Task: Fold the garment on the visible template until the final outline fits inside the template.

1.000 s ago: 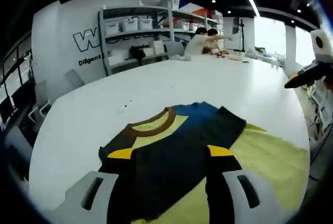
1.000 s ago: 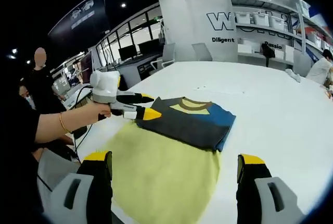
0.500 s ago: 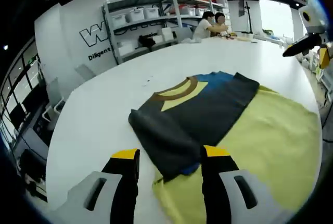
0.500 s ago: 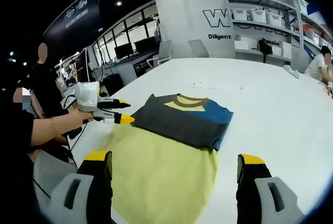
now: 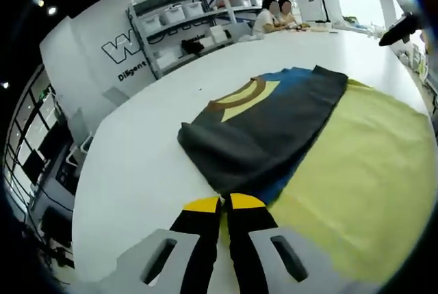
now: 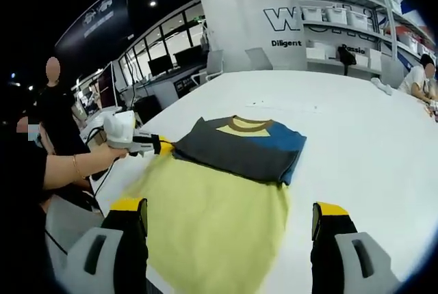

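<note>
— Looking along our left gripper (image 5: 224, 203), what do we have?

— Its yellow-tipped jaws are pressed together at the near edge of the garment (image 5: 267, 130), right where the dark fabric meets the yellow template (image 5: 356, 184). We cannot tell whether any cloth is pinched between them.

— And the garment itself?

— It lies folded on the white worktop (image 5: 137, 171), a dark grey and blue bundle with a brown collar, partly on the template's far end and partly on bare worktop.

— From the right gripper view?

— Our right gripper (image 6: 229, 213) hangs with its jaws wide apart, holding nothing, above the template (image 6: 212, 219). The left gripper (image 6: 161, 146) touches the garment's (image 6: 239, 149) left corner, held by our hand (image 6: 102, 156).

— Anything behind?

— Shelves (image 5: 198, 27) with white bins, and people seated at the worktop's far end.
</note>
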